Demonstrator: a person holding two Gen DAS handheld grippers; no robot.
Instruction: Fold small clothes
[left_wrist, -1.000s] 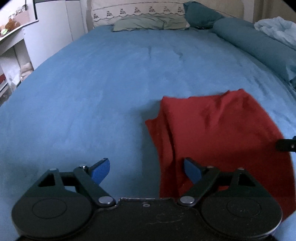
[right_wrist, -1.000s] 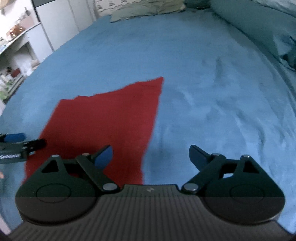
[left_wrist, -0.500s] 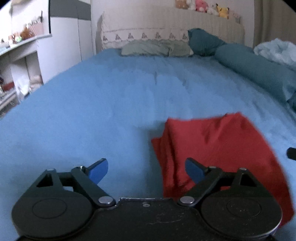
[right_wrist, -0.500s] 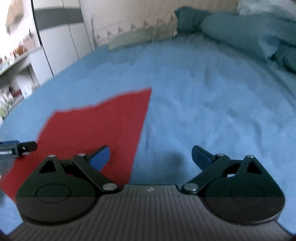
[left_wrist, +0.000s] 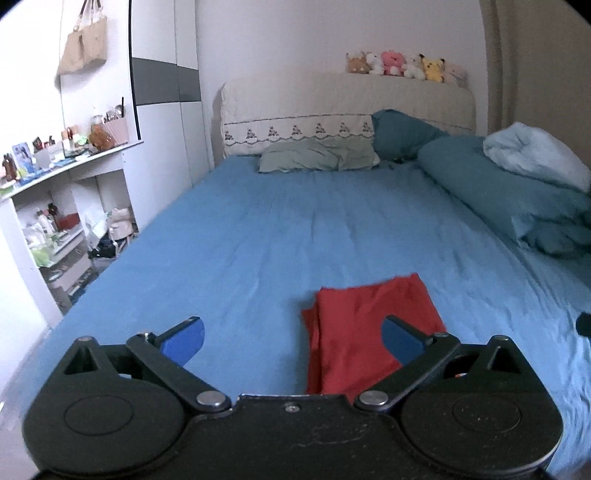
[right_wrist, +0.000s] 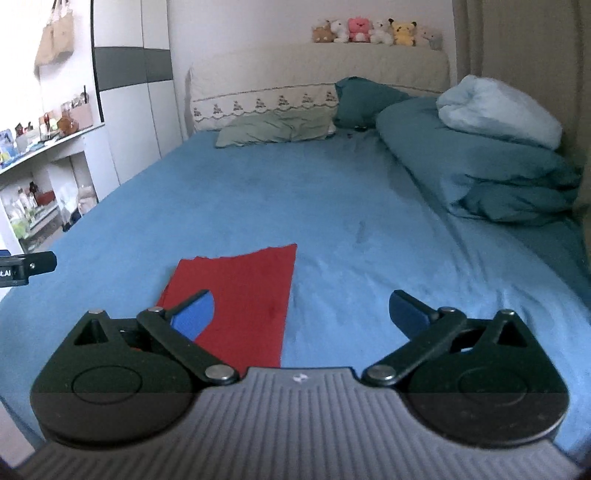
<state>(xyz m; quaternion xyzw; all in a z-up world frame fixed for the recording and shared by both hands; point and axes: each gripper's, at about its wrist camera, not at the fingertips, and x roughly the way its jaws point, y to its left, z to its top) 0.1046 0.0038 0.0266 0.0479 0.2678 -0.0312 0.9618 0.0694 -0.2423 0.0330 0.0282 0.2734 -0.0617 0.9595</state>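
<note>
Bedroom setting: a wide blue bed sheet fills most of both views, with pillows at the headboard in the upper centre, a rolled teal duvet at the upper right, soft toys along the headboard top, and cluttered shelves at the left edge.

The red cloth lies flat on the sheet in the lower centre of the left wrist view, apparently already folded at least once; a doubled layer shows along its left edge.

The left gripper has its jaws wide apart and holds nothing; its right finger overlaps the cloth in the frame, contact not confirmed. The right gripper also stands apart and empty, its left finger over the cloth's near left portion. Both appear raised off the bed.

Risks noted, as judgement:
- The loose left-edge layers may separate if only the top ply is pinched, undoing the fold.
- A low approach could catch the sheet together with the cloth and drag both.
- Uneven grips by the two sides would skew the next fold.
- Soft bedding gives little backing for a clean pinch.
</note>
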